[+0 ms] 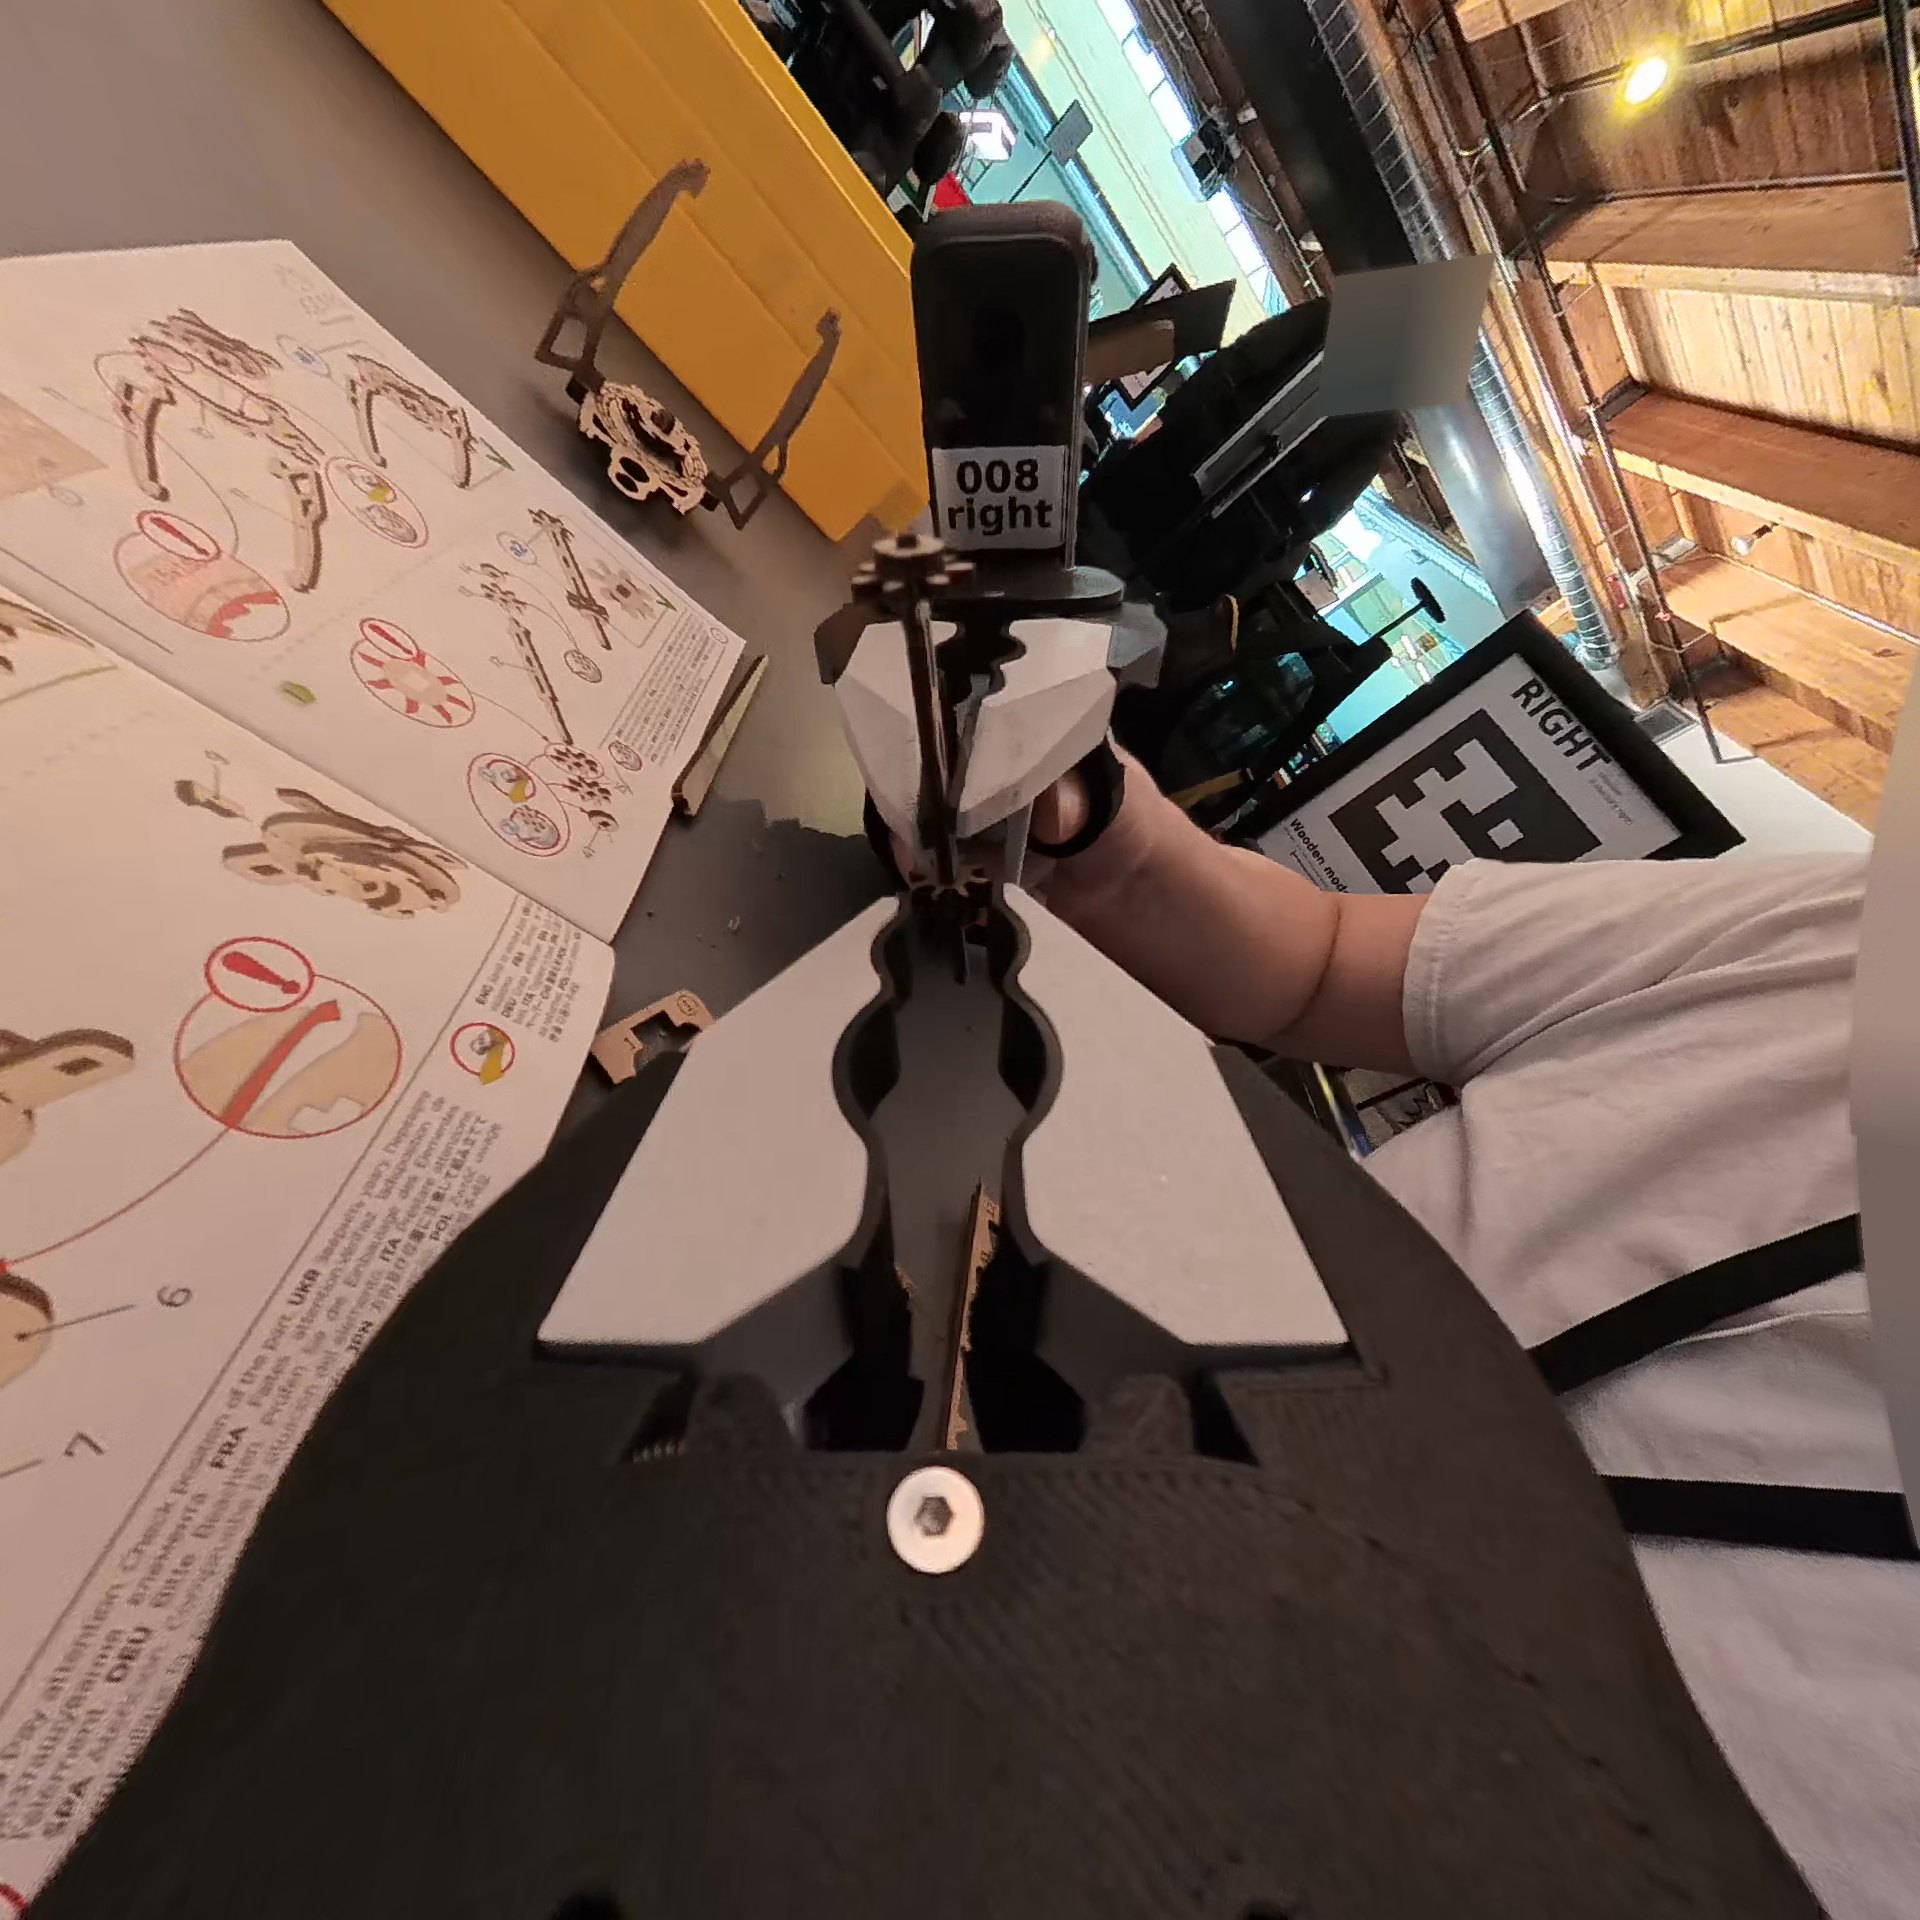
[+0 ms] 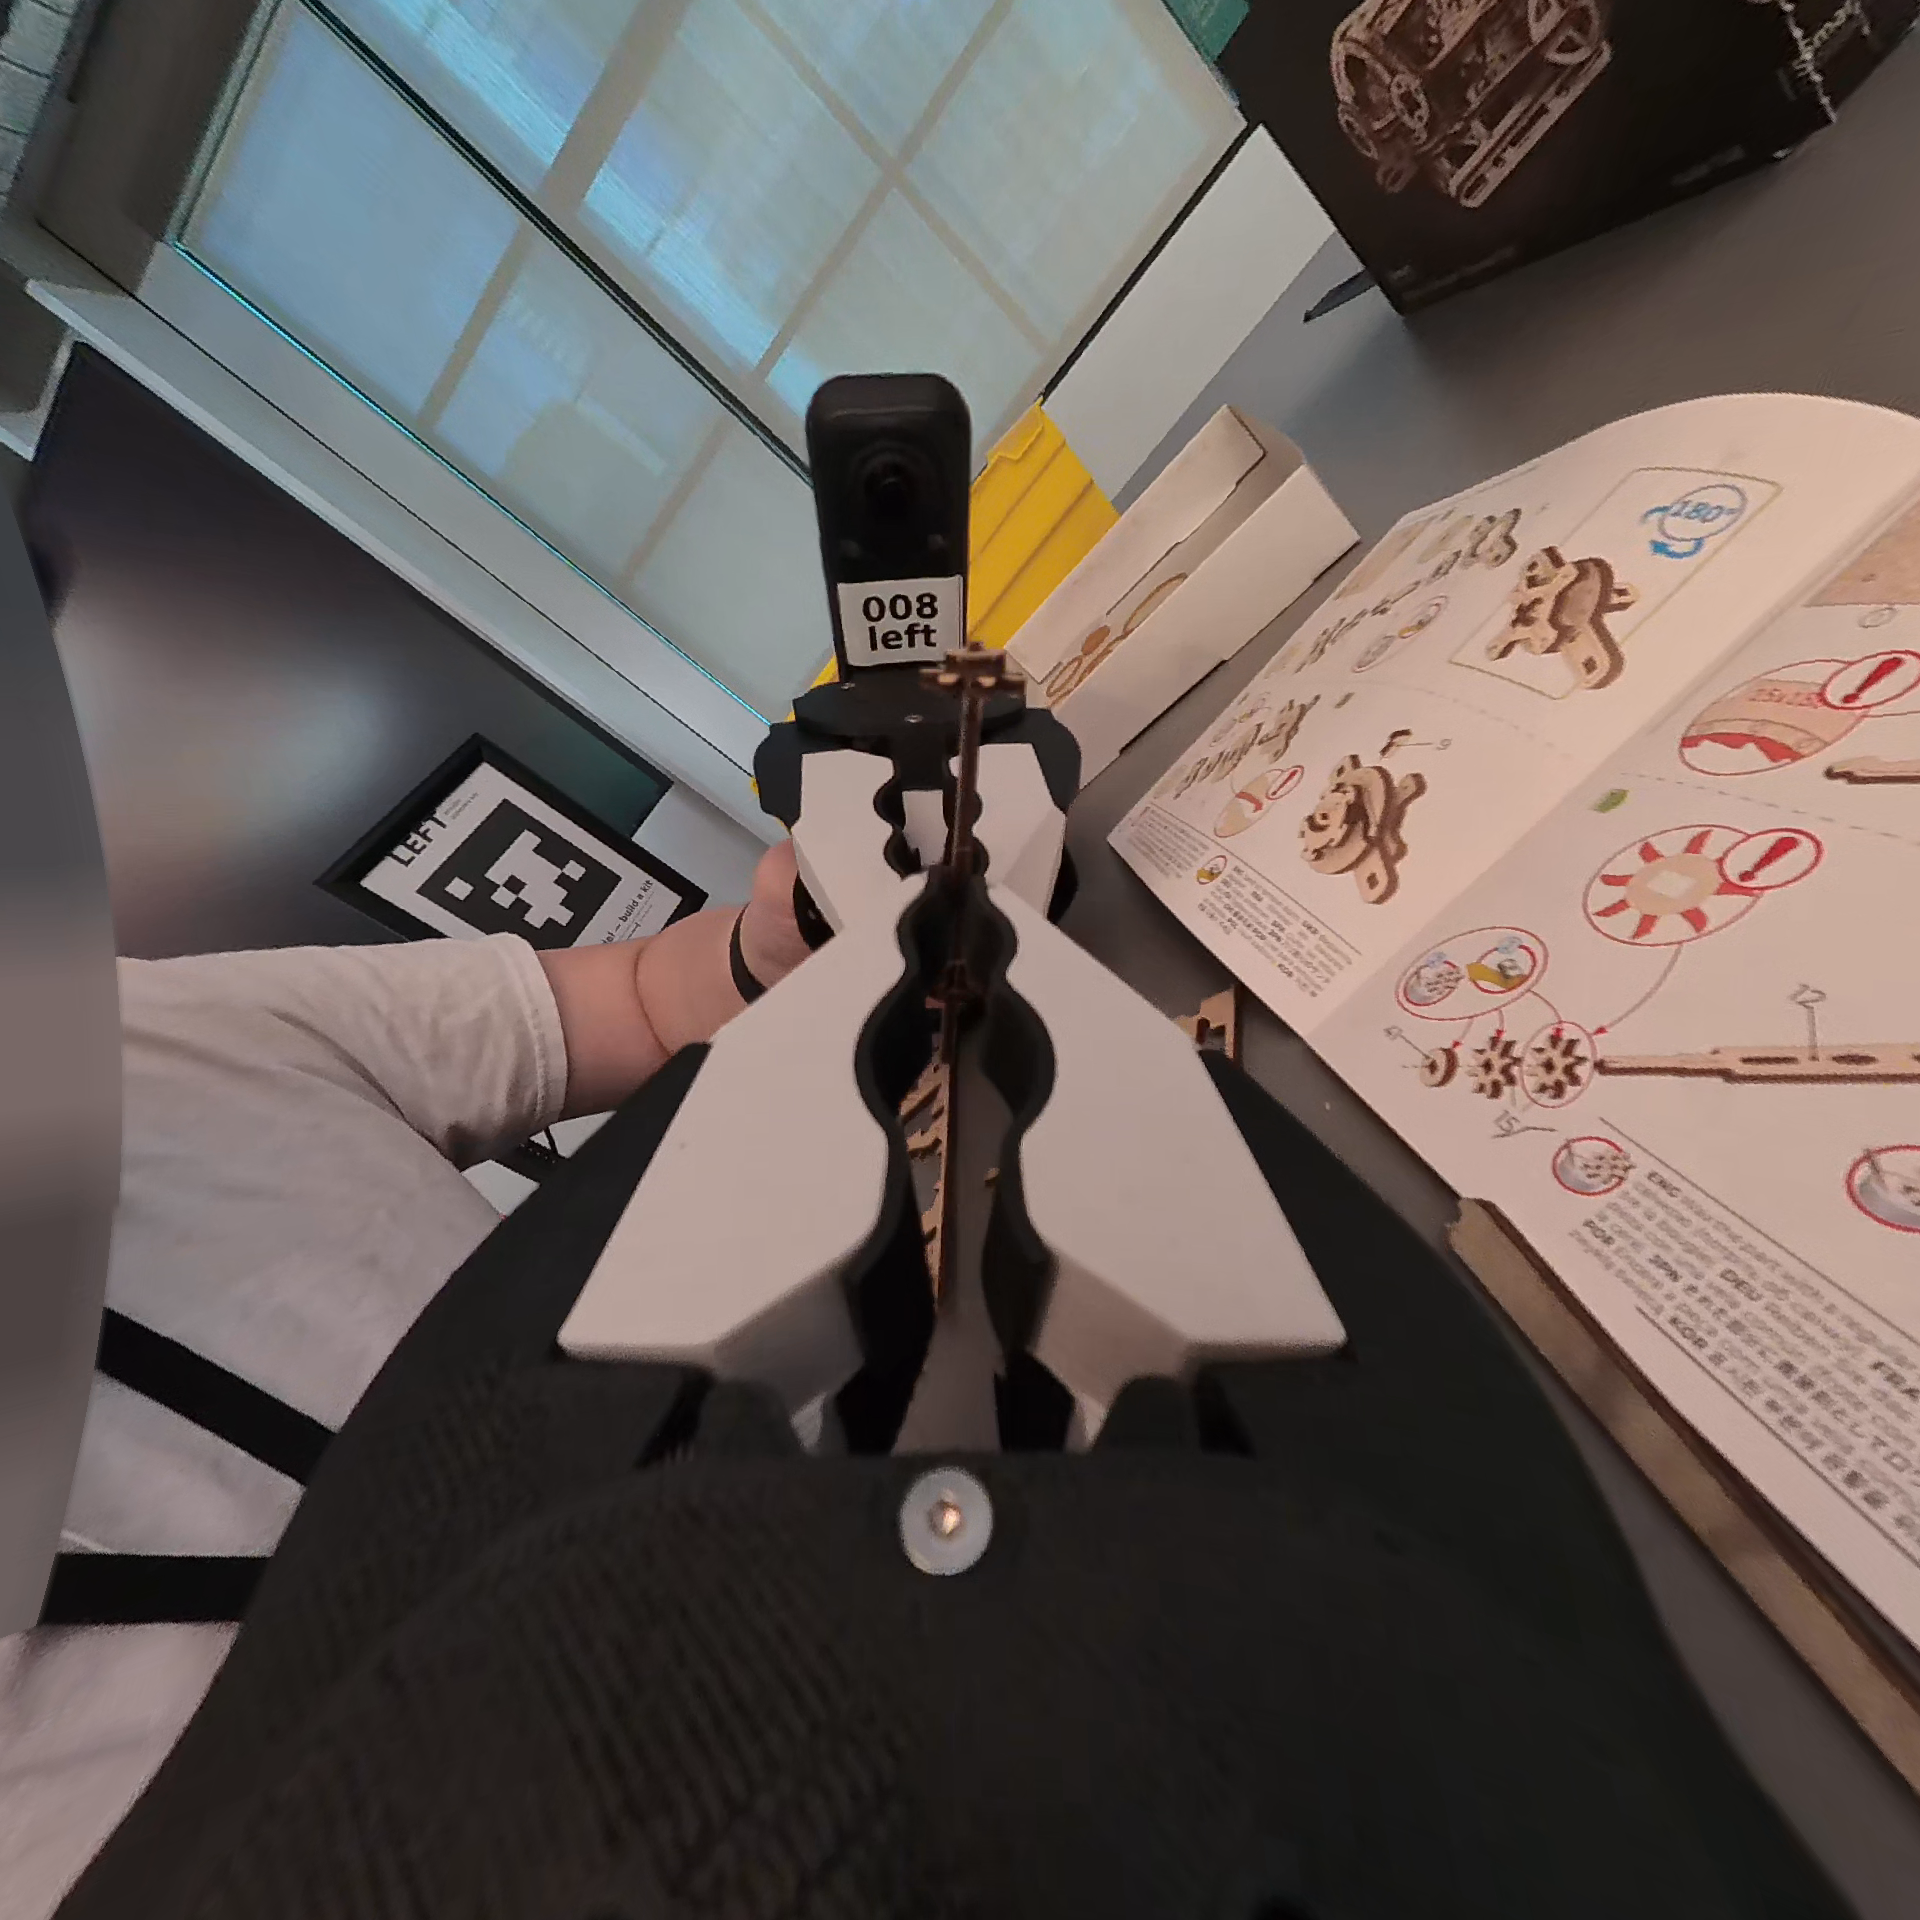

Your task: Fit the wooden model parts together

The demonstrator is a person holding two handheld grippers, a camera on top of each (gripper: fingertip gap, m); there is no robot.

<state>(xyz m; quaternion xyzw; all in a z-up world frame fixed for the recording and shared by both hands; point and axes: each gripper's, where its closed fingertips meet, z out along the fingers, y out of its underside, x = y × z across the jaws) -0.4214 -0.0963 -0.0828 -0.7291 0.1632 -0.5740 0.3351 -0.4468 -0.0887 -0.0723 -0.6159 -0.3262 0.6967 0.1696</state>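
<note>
Fingers (image 1: 810,1049) of our left gripper (image 1: 948,914) and right gripper (image 2: 954,914) pinch one thin wooden strip (image 2: 961,831) at 12 o'clock — we risk snapping it by twisting.

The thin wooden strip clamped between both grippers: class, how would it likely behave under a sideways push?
The wooden strip looks thin and slotted, so it would probably flex, perhaps snap. Held edge-on by the left gripper and right gripper, it likely weighs little.

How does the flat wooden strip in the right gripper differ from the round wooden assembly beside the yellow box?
The flat wooden strip is slim, held aloft edge-on; the round wooden assembly is bulkier, resting on the grey table. The strip carries a small gear, the assembly two curved arms.
</note>
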